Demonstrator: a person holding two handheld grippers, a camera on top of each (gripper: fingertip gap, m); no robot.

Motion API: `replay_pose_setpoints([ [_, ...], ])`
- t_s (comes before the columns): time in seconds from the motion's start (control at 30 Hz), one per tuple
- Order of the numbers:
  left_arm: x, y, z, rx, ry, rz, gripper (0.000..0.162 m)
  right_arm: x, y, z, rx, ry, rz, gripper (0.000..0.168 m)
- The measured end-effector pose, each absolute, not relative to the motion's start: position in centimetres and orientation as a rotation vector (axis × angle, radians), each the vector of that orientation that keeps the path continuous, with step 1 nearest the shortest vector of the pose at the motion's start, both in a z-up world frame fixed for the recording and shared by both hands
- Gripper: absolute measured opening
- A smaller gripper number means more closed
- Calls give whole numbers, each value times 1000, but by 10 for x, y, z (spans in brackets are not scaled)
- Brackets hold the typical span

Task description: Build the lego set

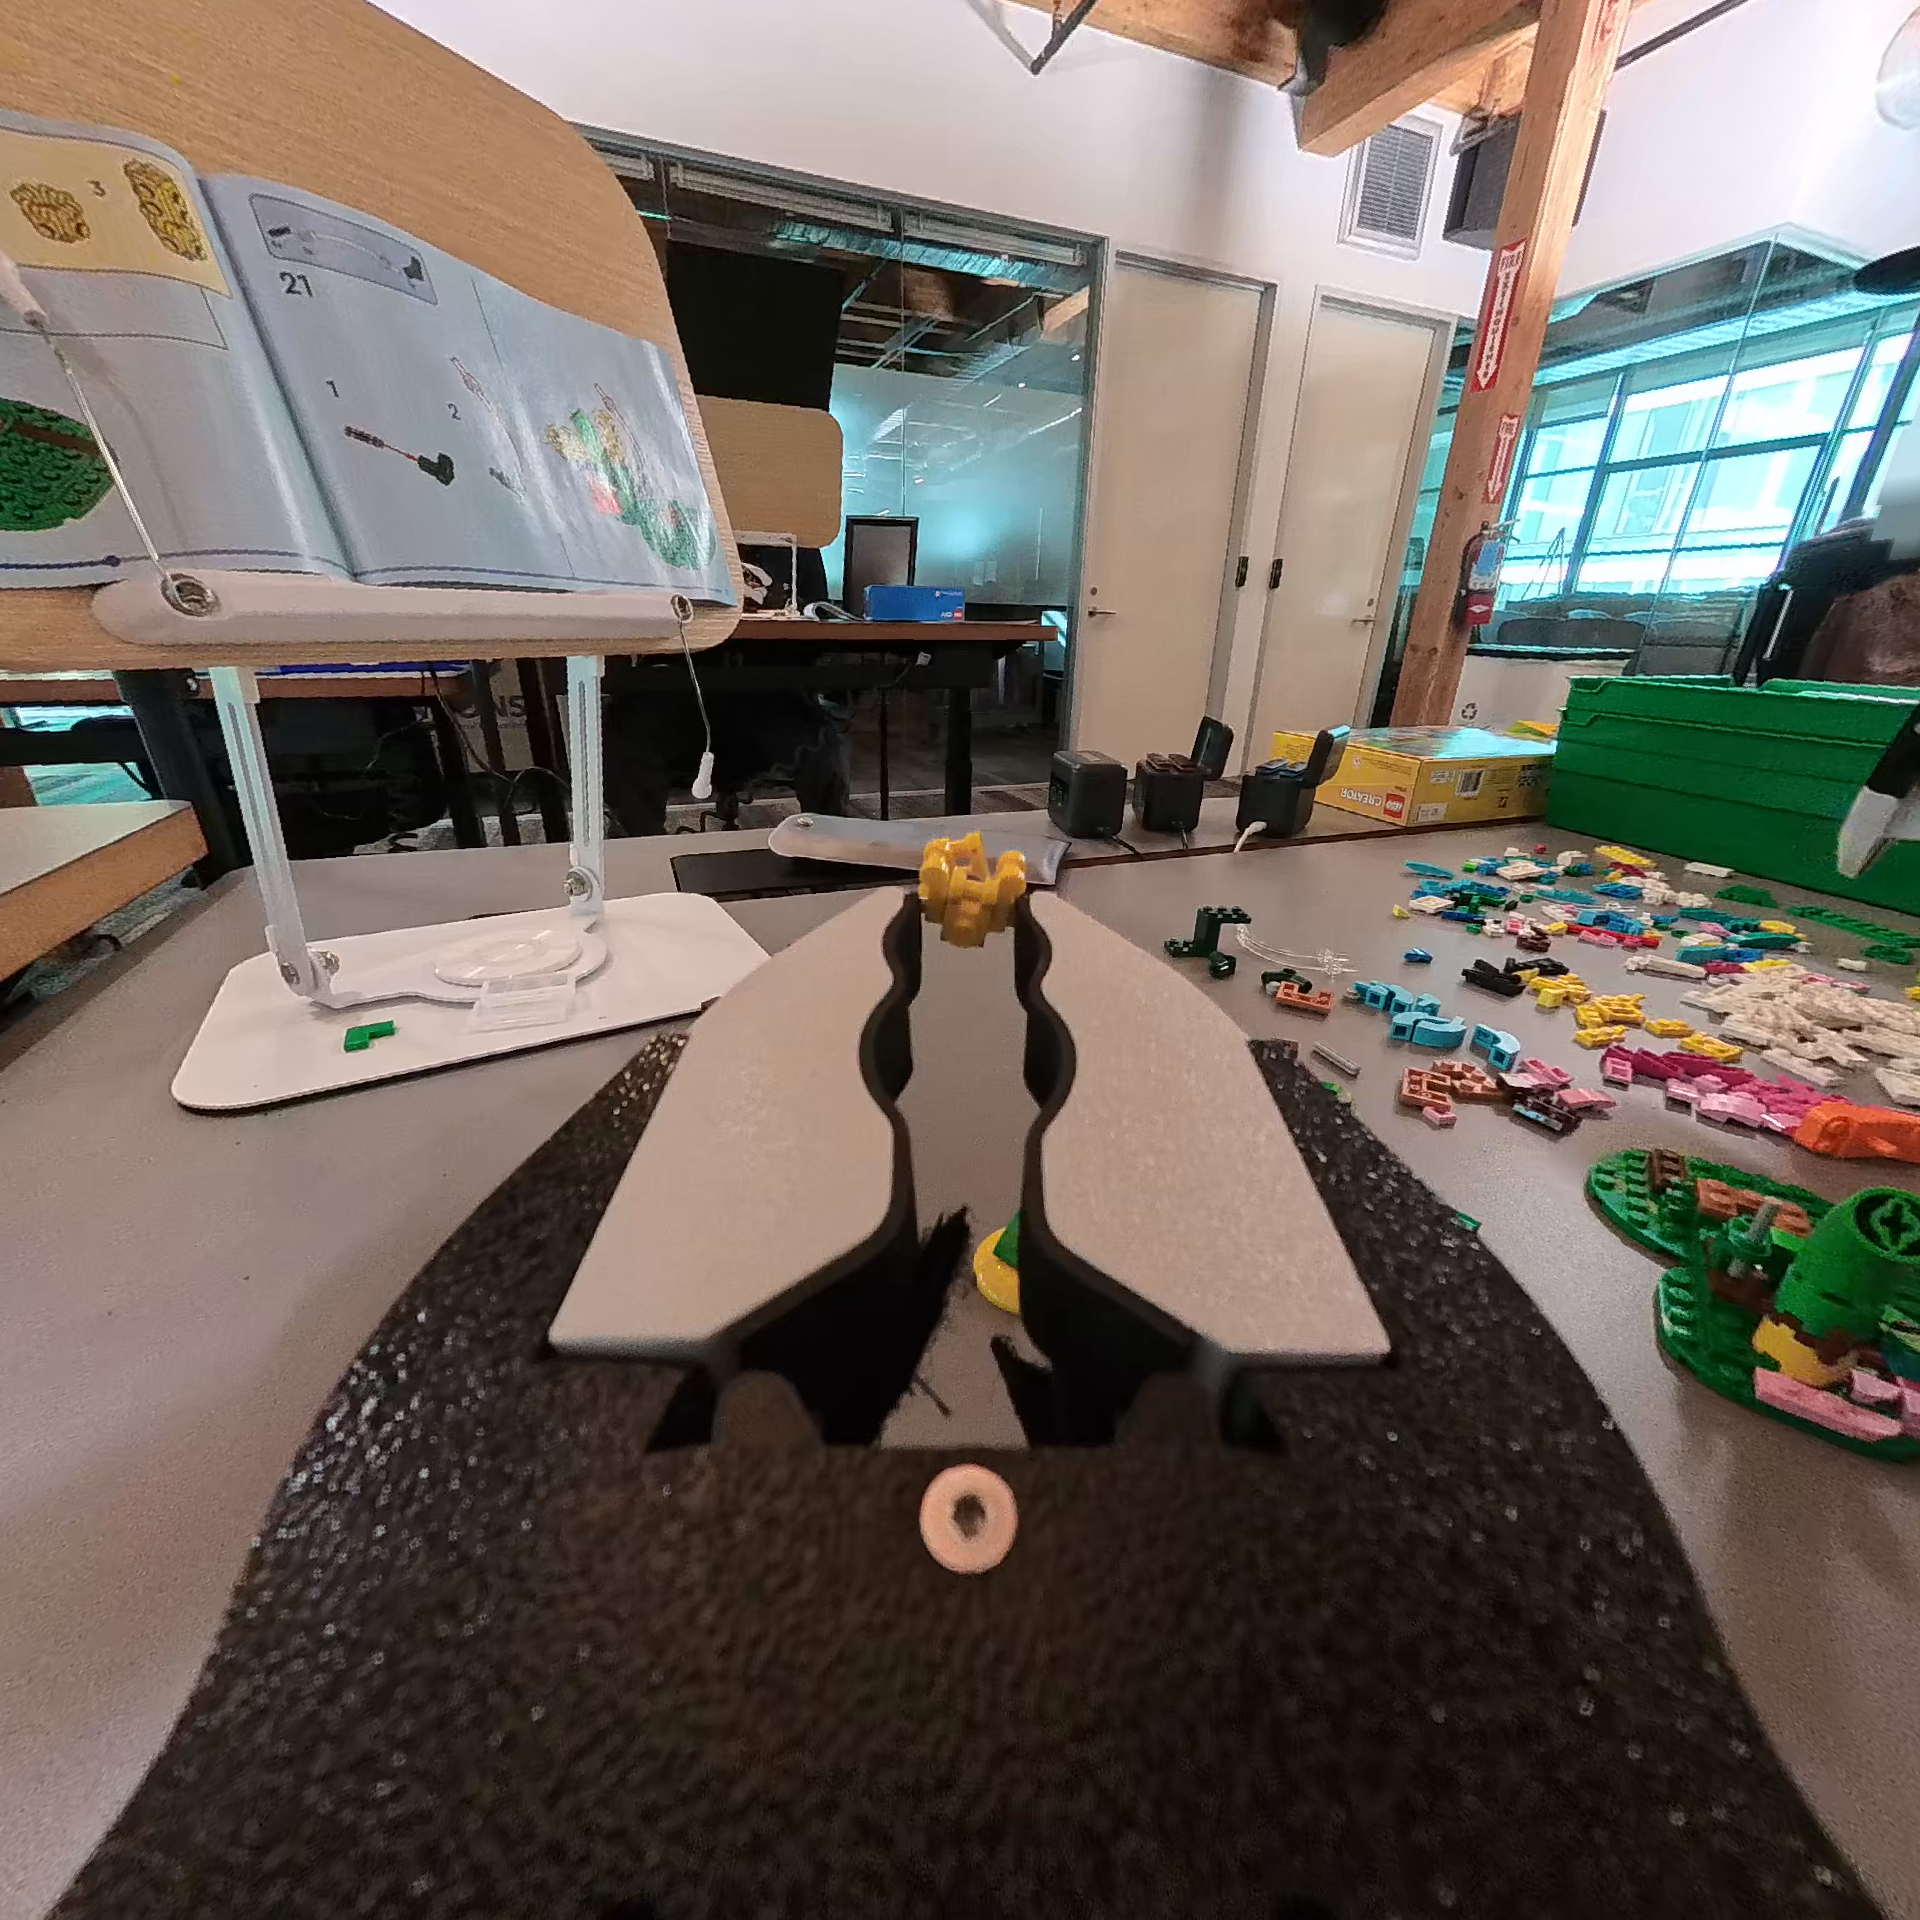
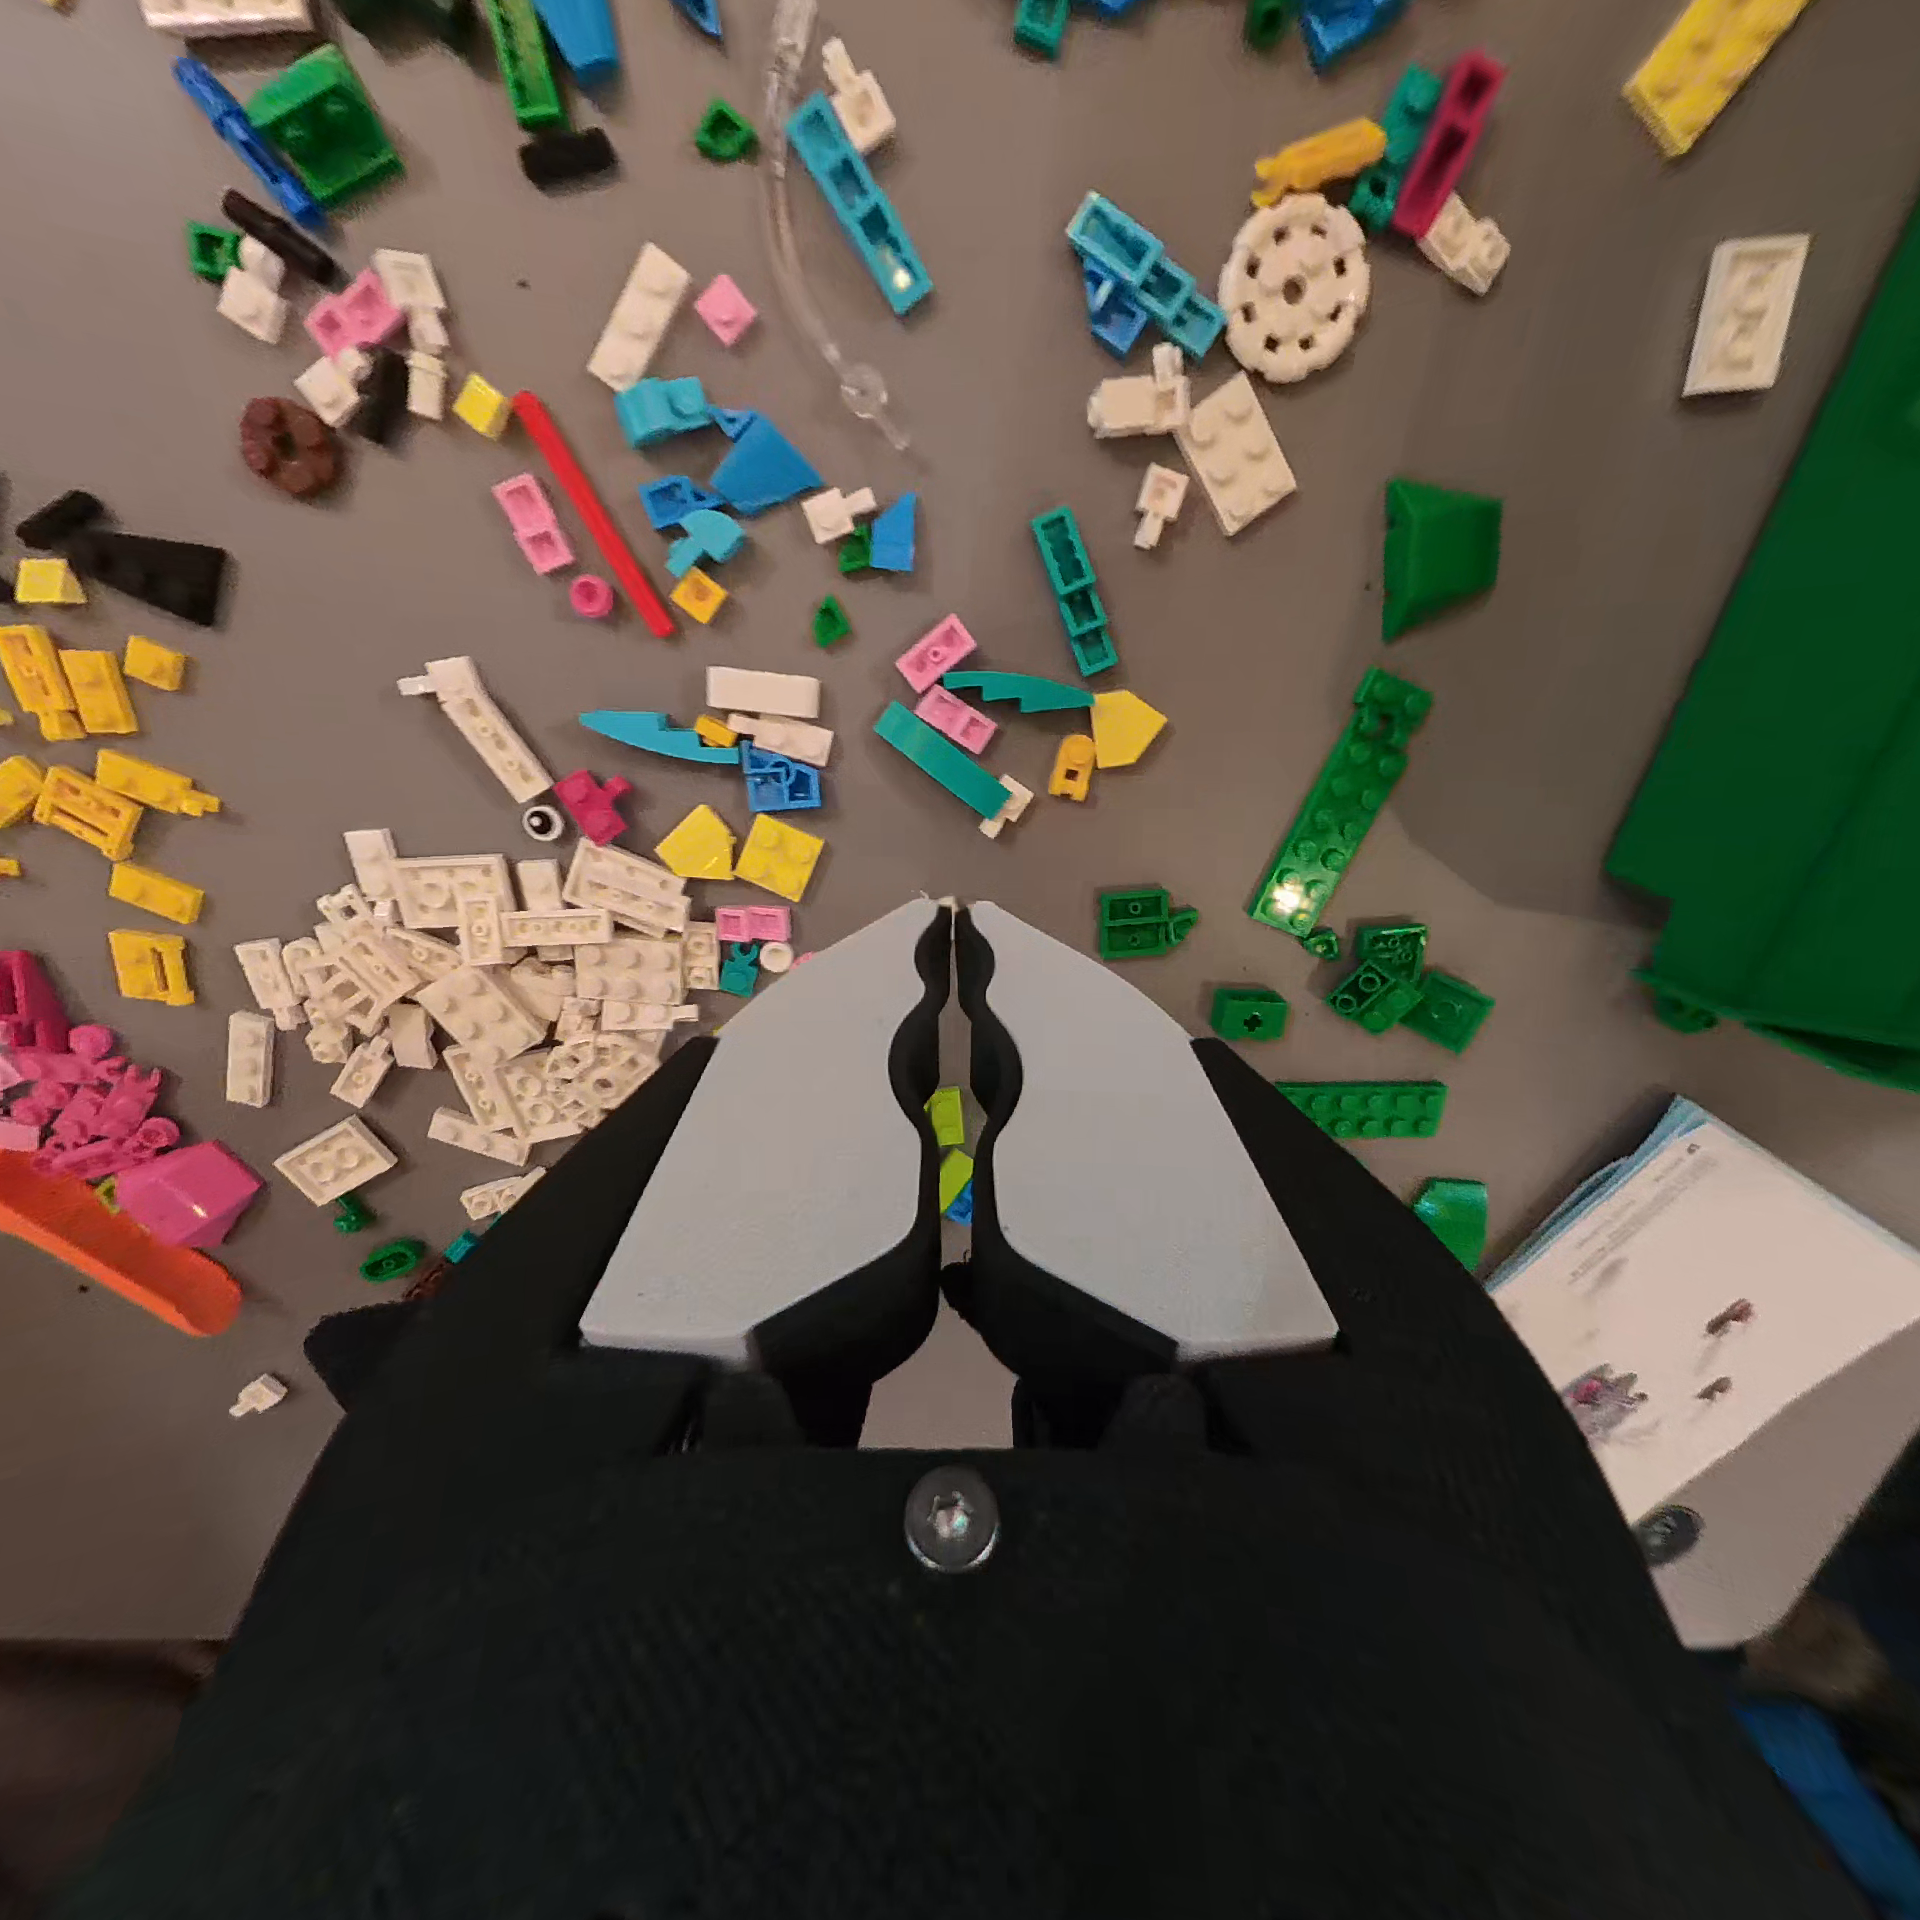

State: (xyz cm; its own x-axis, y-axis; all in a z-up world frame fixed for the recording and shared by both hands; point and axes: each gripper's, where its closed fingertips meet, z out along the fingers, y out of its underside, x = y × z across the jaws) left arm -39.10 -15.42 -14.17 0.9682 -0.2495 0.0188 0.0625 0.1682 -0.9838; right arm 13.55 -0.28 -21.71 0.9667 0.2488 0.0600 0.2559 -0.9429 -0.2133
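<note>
My left gripper is shut on a small yellow brick assembly and holds it above the grey table. My right gripper points down over the loose pieces, its jaws closed on what looks like a thin white piece at the tips. A pile of white pieces lies just left of it. The partly built green model sits at the right in the left wrist view. The open instruction booklet rests on a white stand at the left.
Loose coloured pieces are spread over the right of the table. Green stacked bins and a yellow box stand behind them. An orange brick separator, a second booklet and green plates lie near the right gripper. The grippers' ends are close to 55 cm from one another. The orange brick separator sits 25 cm or so from the ends of my right fingers.
</note>
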Motion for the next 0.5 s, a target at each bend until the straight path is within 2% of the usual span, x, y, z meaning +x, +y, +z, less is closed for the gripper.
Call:
replay_pose_setpoints([
  [0.33, -391, -154, -143, -1391, 159, -223, 17, 131, 1, -239, -2932, -238, 248, 0],
  [0.5, -391, -154, -143, -1390, 158, -230, 17, 125, -24, -246, -3035, -378, 305, 0],
])
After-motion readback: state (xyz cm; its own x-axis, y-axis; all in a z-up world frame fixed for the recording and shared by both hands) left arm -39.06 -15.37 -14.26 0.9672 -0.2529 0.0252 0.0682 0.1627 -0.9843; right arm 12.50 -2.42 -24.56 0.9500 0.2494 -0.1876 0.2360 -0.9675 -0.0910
